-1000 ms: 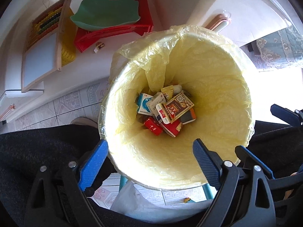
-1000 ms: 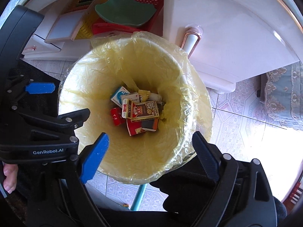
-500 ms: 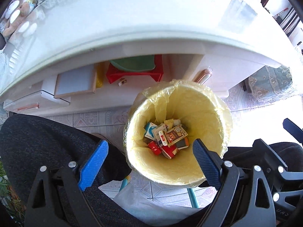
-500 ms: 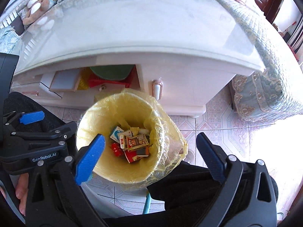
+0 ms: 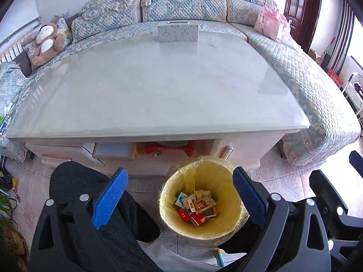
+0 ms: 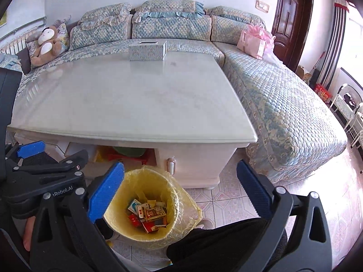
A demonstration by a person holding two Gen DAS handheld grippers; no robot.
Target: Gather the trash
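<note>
A bin lined with a yellow bag (image 5: pixel 231 222) stands on the floor in front of the table, between the person's knees. Several small cartons and boxes (image 5: pixel 196 207) lie in its bottom. It also shows in the right wrist view (image 6: pixel 118 217), with the cartons (image 6: pixel 148 214) inside. My left gripper (image 5: pixel 180 198) is open and empty, high above the bin. My right gripper (image 6: pixel 180 195) is open and empty too, above and right of the bin. The left gripper's body (image 6: pixel 36 176) shows at the left of the right wrist view.
A white glass-topped coffee table (image 5: pixel 158 86) fills the middle, with a patterned tissue box (image 5: pixel 177 31) at its far edge. Its lower shelf holds a red tray (image 5: pixel 170 147) and a board. A quilted sofa (image 6: pixel 283 104) wraps the far and right sides. A teddy bear (image 5: pixel 46 43) sits at left.
Both grippers have risen and pulled back from just over the bin's mouth to well above the table top. The bin has shrunk in view. Both stayed open and empty.
</note>
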